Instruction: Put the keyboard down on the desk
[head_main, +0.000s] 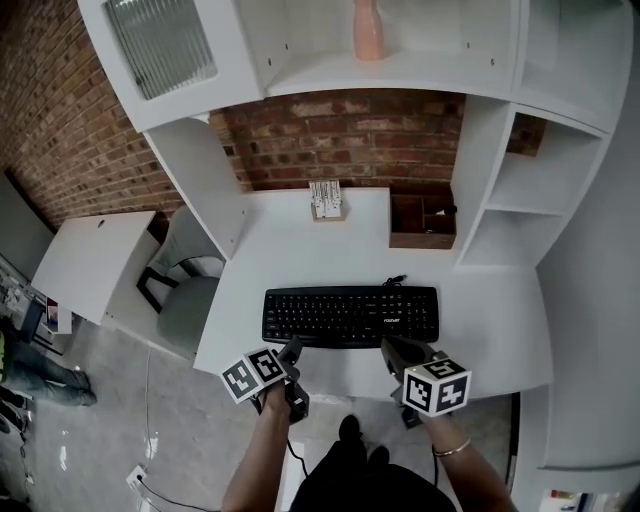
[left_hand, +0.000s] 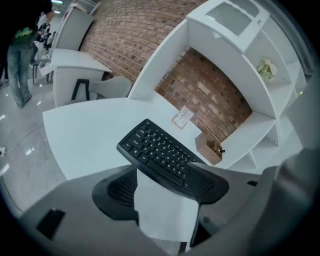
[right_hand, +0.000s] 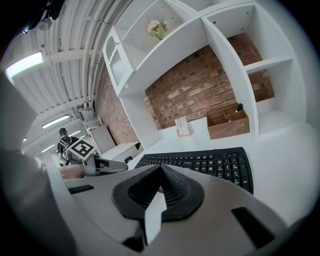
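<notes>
The black keyboard (head_main: 350, 315) lies flat on the white counter (head_main: 300, 255), towards its near edge, its cable at the far side; the left gripper (head_main: 292, 351) is at the keyboard's near left edge with its jaws spread wide, bare counter showing between them, and grips nothing; the right gripper (head_main: 394, 351) is at the near right edge, its jaws drawn together at the tips and holding nothing; farther back stand a small card holder (head_main: 327, 200) and, to its right, a wooden box (head_main: 422, 222).
</notes>
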